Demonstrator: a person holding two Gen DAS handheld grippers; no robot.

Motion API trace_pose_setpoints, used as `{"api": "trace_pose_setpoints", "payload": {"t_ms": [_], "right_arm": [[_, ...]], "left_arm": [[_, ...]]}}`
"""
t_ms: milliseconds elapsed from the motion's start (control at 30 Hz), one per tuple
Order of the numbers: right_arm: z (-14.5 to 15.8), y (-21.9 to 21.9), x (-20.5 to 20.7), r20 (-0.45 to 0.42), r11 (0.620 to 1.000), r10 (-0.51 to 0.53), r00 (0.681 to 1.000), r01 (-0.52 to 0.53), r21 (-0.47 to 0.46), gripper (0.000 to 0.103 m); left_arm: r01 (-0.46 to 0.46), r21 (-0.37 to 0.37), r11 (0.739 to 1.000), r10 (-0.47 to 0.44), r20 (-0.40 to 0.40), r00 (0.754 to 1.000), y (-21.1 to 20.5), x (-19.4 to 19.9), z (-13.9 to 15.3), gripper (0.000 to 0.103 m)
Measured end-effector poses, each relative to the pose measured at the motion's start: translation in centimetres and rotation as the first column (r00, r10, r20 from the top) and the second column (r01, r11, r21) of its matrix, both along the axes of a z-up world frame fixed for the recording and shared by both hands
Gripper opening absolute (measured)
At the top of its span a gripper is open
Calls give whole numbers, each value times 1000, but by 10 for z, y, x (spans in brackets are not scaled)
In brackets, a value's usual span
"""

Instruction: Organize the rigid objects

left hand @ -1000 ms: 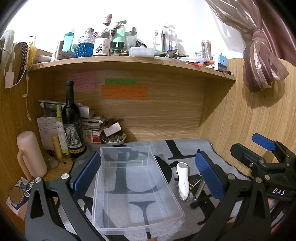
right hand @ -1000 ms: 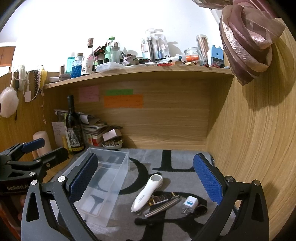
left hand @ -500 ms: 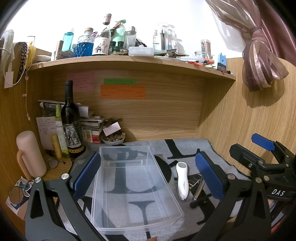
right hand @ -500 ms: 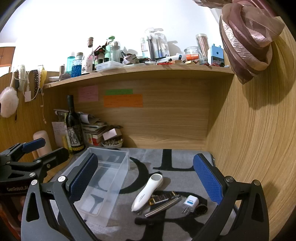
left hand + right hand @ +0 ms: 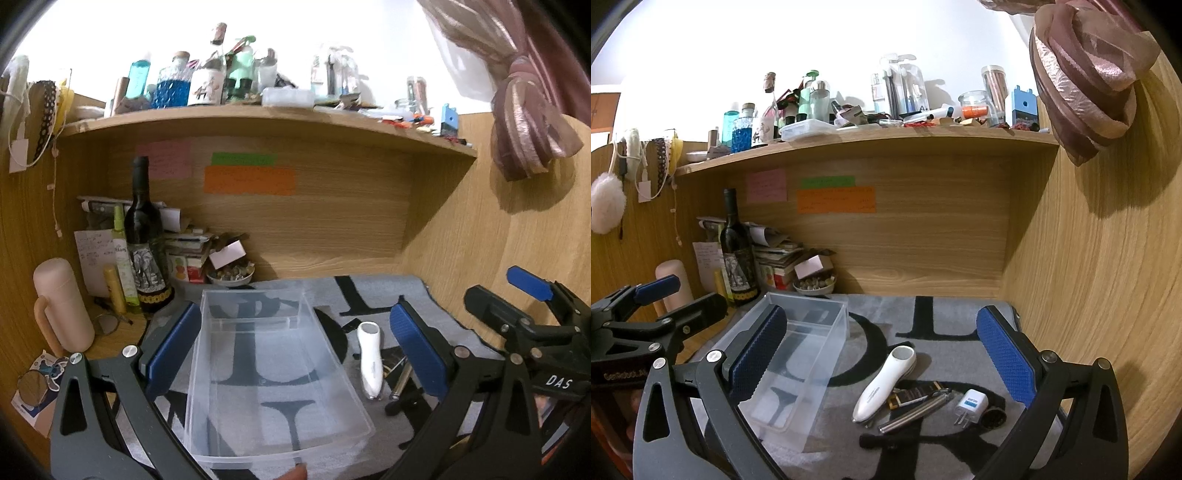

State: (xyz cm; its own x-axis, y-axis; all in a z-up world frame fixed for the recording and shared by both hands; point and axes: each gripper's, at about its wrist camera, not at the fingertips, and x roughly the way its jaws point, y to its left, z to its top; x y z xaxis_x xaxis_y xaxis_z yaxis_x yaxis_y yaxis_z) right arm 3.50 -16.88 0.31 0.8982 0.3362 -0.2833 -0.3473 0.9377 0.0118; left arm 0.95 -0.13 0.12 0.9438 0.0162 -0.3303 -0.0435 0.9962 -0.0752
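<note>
Both grippers hang above the worktop with their blue-padded jaws spread wide and nothing between them. From the left wrist view, the left gripper (image 5: 295, 347) frames a clear plastic bin (image 5: 273, 376) that sits on a grey mat (image 5: 373, 291) printed with large black letters; the bin holds nothing and its near edge reaches almost to the bottom of the view. The right gripper (image 5: 879, 354) is over the mat to the bin's right — in the left wrist view it shows as a black frame with a blue pad (image 5: 528, 284) at the far right.

Just right of the bin lies a loose cluster of small rigid things, all on the mat. A white handheld device (image 5: 882, 387) lies at a slant, its round head toward the back. Beside it, touching or nearly so, are a dark flat bar with gold print (image 5: 916, 395) and a slim metal pen-like tube (image 5: 912, 411). A white plug adapter (image 5: 971, 404) with a blue label lies with its 2 prongs pointing toward the camera, and a small dark round piece (image 5: 993, 417) sits just to its right. A black stick-like item (image 5: 882, 441) lies nearest the camera; what it is I cannot tell.

At the back left stand a dark wine bottle (image 5: 737, 258), a pink flask (image 5: 62, 302) and a stack of papers and books (image 5: 775, 254) — well apart from the cluster.
</note>
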Motion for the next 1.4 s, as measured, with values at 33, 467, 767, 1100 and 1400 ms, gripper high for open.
{"api": "trace_pose_setpoints", "payload": {"t_ms": [33,467,767,1100,1400], "right_arm": [[-2,1,2,-5,1000,1,1000,-1,-4,103],[-36,-5,53,-147,995,-72,987,61,-73,100],[-67,-9,92,-313,993,-69,947,37,-108,76],[-97,8,143,-501,991,-14,865,-55,-123,53],[-131,29,183,-647,987,11,762,-113,-117,46]], "left_arm": [[7,-10,1000,-7,-14,1000,5,3,-3,103],[-133,-108,985,93,-316,944,95,62,-61,71],[-88,-125,988,16,-486,874,120,90,-91,37],[-5,-157,988,-83,-552,830,116,105,-100,13],[16,-111,994,-75,-546,834,113,107,-99,13]]}}
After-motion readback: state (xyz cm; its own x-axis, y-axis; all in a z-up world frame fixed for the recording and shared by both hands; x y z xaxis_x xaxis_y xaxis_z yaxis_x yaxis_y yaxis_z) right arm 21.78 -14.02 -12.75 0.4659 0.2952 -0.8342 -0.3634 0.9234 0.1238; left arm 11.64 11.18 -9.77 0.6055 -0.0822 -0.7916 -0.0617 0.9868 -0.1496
